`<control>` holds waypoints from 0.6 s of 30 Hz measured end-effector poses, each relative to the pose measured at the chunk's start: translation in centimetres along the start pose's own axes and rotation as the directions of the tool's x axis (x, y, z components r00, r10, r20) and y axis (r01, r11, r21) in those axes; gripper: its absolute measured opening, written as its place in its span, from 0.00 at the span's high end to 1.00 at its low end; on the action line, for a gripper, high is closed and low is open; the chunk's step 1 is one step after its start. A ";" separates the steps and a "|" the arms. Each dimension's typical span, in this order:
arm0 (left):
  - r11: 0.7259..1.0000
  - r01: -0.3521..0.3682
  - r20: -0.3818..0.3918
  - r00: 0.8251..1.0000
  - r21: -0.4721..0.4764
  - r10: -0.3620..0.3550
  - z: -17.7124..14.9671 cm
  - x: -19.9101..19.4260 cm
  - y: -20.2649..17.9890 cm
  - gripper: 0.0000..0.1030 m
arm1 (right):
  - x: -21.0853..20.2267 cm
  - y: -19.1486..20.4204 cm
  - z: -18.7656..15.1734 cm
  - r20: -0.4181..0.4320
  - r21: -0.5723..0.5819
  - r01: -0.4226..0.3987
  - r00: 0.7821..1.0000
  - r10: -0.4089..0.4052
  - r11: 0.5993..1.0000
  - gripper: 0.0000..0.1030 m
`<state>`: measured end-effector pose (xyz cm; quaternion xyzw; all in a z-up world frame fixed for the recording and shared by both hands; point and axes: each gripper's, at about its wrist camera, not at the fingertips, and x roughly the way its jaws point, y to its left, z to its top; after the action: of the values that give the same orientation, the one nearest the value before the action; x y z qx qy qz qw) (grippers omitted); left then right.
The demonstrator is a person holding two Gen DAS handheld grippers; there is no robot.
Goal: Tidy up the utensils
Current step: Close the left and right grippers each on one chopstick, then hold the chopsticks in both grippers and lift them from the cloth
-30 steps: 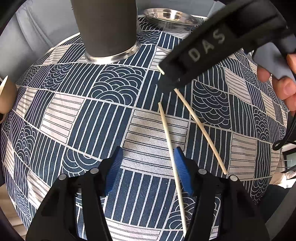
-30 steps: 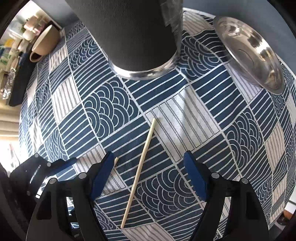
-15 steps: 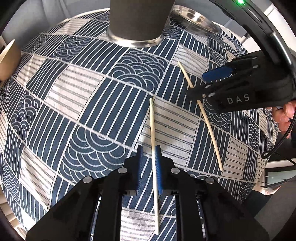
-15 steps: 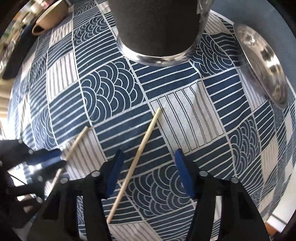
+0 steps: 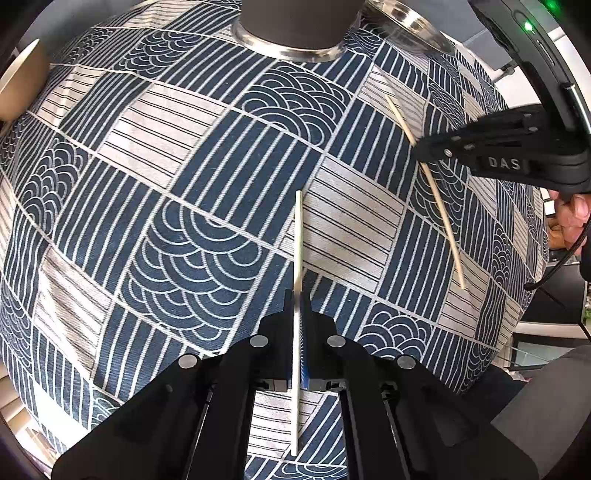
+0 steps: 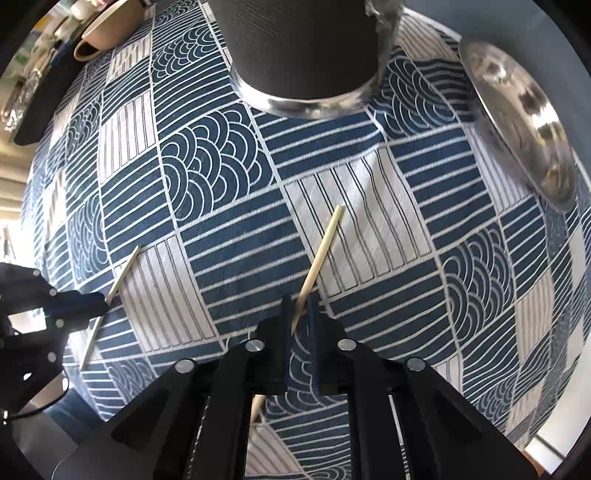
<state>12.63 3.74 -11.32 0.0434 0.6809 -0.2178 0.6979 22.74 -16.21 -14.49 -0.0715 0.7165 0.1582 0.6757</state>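
Two pale wooden chopsticks lie on a blue and white patterned tablecloth. My left gripper [image 5: 300, 295] is shut on one chopstick [image 5: 298, 236], which runs straight ahead between the fingers. My right gripper [image 6: 298, 308] has closed down around the other chopstick [image 6: 320, 254], with a small gap still showing on one side. In the left wrist view the right gripper [image 5: 424, 147] sits over its chopstick [image 5: 439, 199] at the right. A dark cylindrical holder [image 5: 295, 26] with a metal base stands at the far side, also in the right wrist view [image 6: 303, 48].
A shiny steel dish [image 6: 524, 122] sits at the far right of the holder. A tan cup [image 6: 107, 26] lies at the far left, also in the left wrist view [image 5: 18, 81]. The cloth [image 5: 184, 166] covers the whole table.
Both grippers went from wide open to closed around their chopsticks. The left one shut first, the right one narrowed over the last half second.
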 end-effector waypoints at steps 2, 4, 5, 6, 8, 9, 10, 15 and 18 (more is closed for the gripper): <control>1.000 0.008 -0.011 1.000 -0.013 -0.008 -0.2 -0.1 0.4 0.99 | -0.3 -0.8 -0.7 -0.005 -0.006 -0.019 1.000 0.019 1.000 0.94; 1.000 0.014 -0.011 1.000 -0.017 -0.014 -0.5 -0.4 0.6 0.99 | -0.5 -0.9 -1.4 -0.004 -0.007 -0.043 0.999 0.043 0.999 0.95; 1.000 0.016 -0.013 1.000 -0.020 -0.016 -0.1 -0.4 0.6 0.99 | -0.6 -1.1 -1.6 0.003 -0.005 -0.049 0.999 0.049 0.999 0.96; 1.000 0.013 -0.012 1.000 -0.020 -0.014 -0.2 -0.5 0.6 0.99 | -1.0 -1.2 -1.9 0.017 -0.005 -0.050 0.999 0.050 0.999 0.96; 1.000 0.012 -0.009 1.000 -0.017 -0.013 -0.3 -1.0 0.9 1.00 | -1.8 -1.3 -2.6 0.036 0.001 -0.068 0.997 0.068 0.998 0.96; 1.000 0.010 -0.011 1.000 -0.015 -0.010 -0.4 -1.1 1.0 1.00 | -2.2 -1.5 -3.0 0.044 0.003 -0.077 0.996 0.077 0.997 0.96; 1.000 0.004 -0.009 1.000 -0.013 -0.004 -0.5 -1.2 1.0 1.00 | -2.5 -1.6 -3.1 0.050 0.004 -0.078 0.996 0.078 0.997 0.96; 1.000 0.003 -0.024 1.000 -0.006 -0.003 -0.2 -0.7 0.6 0.99 | -3.0 -2.0 -4.3 0.059 0.005 -0.083 0.995 0.082 0.997 0.96; 1.000 -0.019 -0.030 0.999 0.011 0.020 0.5 -0.2 -0.2 0.96 | -3.4 -2.2 -4.6 0.059 -0.002 -0.073 0.996 0.073 0.997 0.96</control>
<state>13.07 3.44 -11.01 0.0571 0.6896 -0.2139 0.6895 19.35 -20.17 -11.28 -0.0404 0.6985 0.1847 0.6902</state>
